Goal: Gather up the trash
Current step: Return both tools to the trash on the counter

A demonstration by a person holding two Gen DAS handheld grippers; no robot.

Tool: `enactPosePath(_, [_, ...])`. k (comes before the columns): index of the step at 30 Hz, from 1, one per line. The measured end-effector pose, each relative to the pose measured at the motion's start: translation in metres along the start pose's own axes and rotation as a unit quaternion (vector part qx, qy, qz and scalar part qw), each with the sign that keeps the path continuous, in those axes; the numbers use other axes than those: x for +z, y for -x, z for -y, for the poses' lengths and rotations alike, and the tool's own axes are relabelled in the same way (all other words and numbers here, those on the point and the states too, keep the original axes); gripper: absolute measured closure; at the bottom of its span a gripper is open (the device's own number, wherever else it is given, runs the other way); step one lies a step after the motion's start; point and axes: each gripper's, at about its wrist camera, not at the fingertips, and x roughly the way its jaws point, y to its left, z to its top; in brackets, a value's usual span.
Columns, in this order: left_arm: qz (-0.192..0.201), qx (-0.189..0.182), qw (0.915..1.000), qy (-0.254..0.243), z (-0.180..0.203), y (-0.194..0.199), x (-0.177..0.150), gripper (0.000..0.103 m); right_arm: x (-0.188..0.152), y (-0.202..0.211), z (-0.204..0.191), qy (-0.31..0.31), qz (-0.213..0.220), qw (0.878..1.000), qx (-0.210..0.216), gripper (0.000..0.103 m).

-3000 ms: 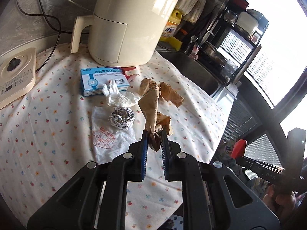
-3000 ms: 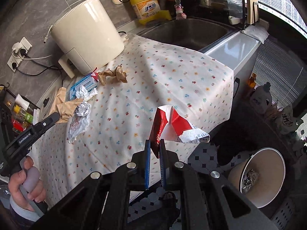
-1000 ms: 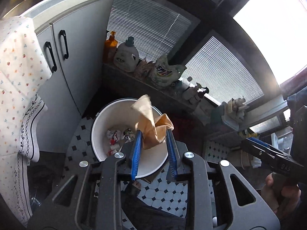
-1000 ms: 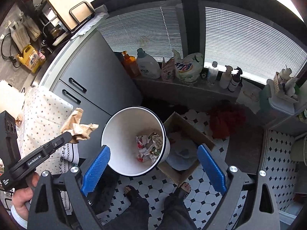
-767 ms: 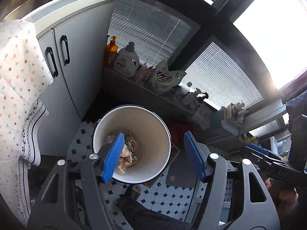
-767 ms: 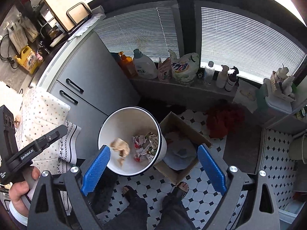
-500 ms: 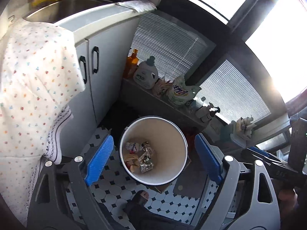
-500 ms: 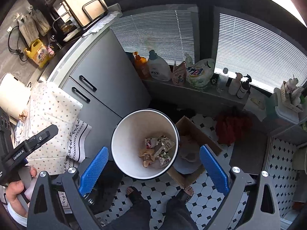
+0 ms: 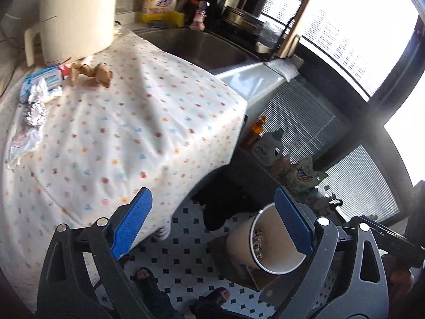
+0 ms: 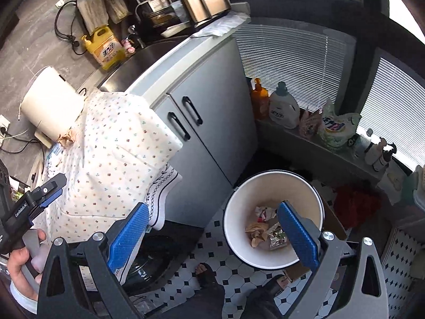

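Note:
My left gripper (image 9: 212, 216) is wide open and empty, hanging over the front edge of the dotted tablecloth (image 9: 127, 133). On the cloth at the far left lie crumpled brown paper (image 9: 90, 73), a foil ball (image 9: 34, 113), white wrappers (image 9: 22, 143) and a blue box (image 9: 42, 78). My right gripper (image 10: 212, 232) is wide open and empty above the white bin (image 10: 273, 183) on the floor. Brown paper (image 10: 257, 232) and other wrappers lie in the bin, which also shows in the left wrist view (image 9: 239, 239).
A cream appliance (image 9: 77, 13) stands at the back of the cloth. A steel sink (image 9: 196, 47) and a yellow jug (image 9: 160, 2) are behind it. Grey cabinet doors (image 10: 202, 133), a cardboard box (image 10: 334, 223) and detergent bottles (image 10: 283, 106) surround the bin.
My left gripper opened and dropped the brown paper into the bin, then swung back up toward the table. My right gripper stayed open over the bin, drifting slightly.

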Motion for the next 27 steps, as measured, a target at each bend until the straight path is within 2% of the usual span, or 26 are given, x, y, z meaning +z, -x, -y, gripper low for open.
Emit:
enactPosePath(10, [0.043,0.030,0.9978,0.041,-0.101,0.033,0.035,0.011,0.017,-0.020,-0.101,0.059,0.009,0.998,0.013,0.008])
enactPosePath(16, [0.062,0.044,0.9953,0.061,-0.156,0.043,0.055,0.011,0.024,-0.034,-0.149,0.069,0.016,0.997,0.016,0.008])
enactPosePath(24, [0.068,0.041,0.9938,0.077,-0.225,0.042,0.078,0.011,0.028,-0.057,-0.205,0.066,0.031,0.997,0.016,0.008])
enactPosePath(27, [0.064,0.036,0.9943,0.077,-0.246,0.036,0.088,0.016,0.028,-0.066,-0.224,0.061,0.032,0.998,0.013,0.008])
